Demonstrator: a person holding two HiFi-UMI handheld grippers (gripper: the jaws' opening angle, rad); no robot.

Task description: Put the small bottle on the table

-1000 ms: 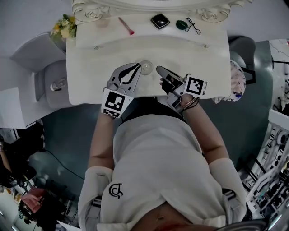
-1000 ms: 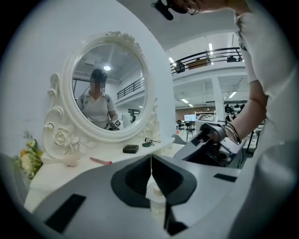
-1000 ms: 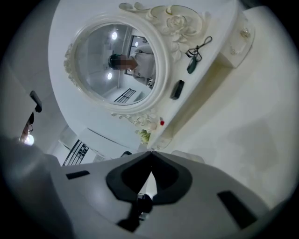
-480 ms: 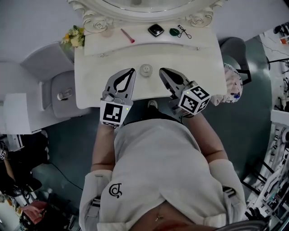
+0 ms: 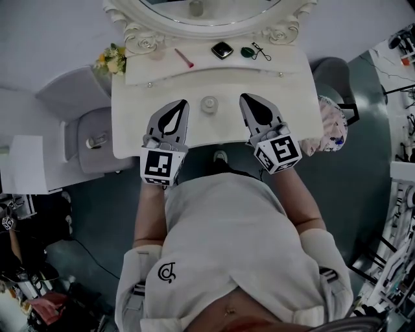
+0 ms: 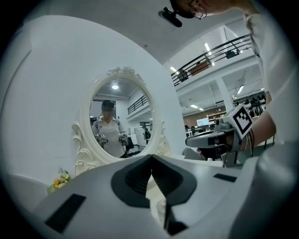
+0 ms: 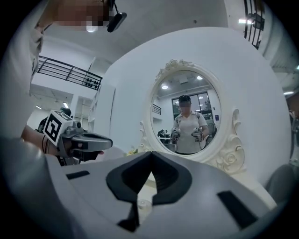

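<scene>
The small bottle (image 5: 209,104) stands on the counter (image 5: 130,123) before a mirror (image 5: 207,10). My left gripper (image 5: 180,104) and right gripper (image 5: 248,98) flank it, jaws pressed together.

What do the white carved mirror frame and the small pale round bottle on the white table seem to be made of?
White carved mirror frame: probably painted wood or moulded resin, matt cream-white; its scrolls and rosettes look carved or cast. Small pale round bottle: perhaps glass or clear plastic, since it looks translucent; too small to tell which.
</scene>
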